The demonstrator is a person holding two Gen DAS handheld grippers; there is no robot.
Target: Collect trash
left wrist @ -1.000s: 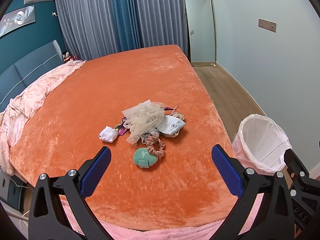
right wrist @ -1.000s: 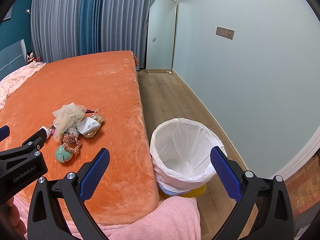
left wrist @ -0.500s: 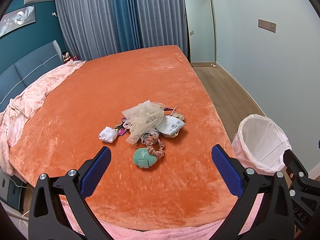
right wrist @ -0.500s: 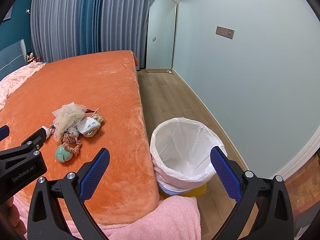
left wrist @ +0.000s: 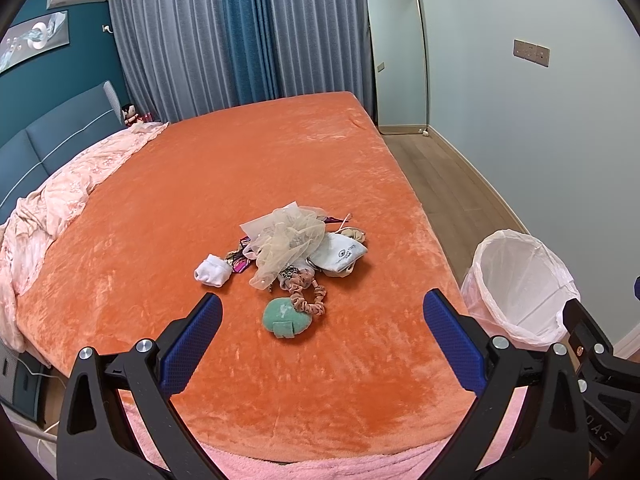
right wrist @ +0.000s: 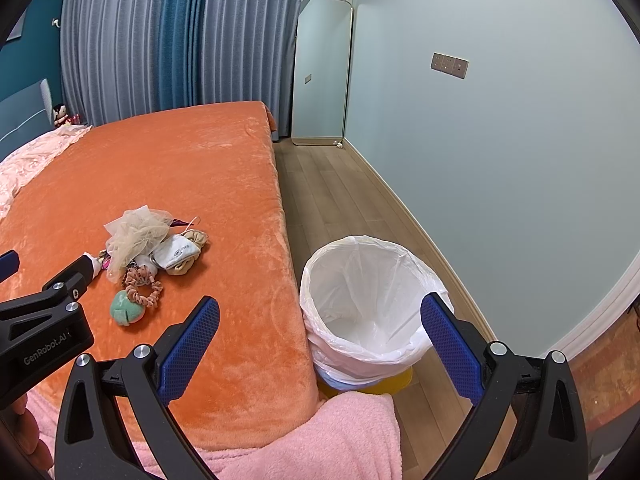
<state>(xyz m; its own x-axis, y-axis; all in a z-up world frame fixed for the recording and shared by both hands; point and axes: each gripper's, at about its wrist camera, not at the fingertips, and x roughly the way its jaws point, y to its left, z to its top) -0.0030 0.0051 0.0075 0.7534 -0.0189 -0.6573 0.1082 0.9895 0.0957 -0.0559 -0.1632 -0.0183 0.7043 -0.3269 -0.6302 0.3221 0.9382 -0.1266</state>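
A small pile of trash lies on the orange bed (left wrist: 280, 152): a beige mesh puff (left wrist: 286, 240), a white pouch (left wrist: 338, 254), a white sock (left wrist: 213, 271), a pink scrunchie (left wrist: 306, 294) and a green sponge (left wrist: 286, 317). The pile also shows in the right wrist view (right wrist: 148, 248). A white-lined trash bin (right wrist: 370, 300) stands on the floor beside the bed; it also shows in the left wrist view (left wrist: 520, 284). My left gripper (left wrist: 322, 334) is open and empty, just short of the sponge. My right gripper (right wrist: 320, 336) is open and empty above the bin's near rim.
A pink blanket (right wrist: 320, 440) hangs over the bed's near edge. A crumpled pink duvet (left wrist: 52, 208) lies at the bed's left. A tall mirror (right wrist: 322, 68) leans on the far wall. Wooden floor (right wrist: 340, 184) runs between bed and wall.
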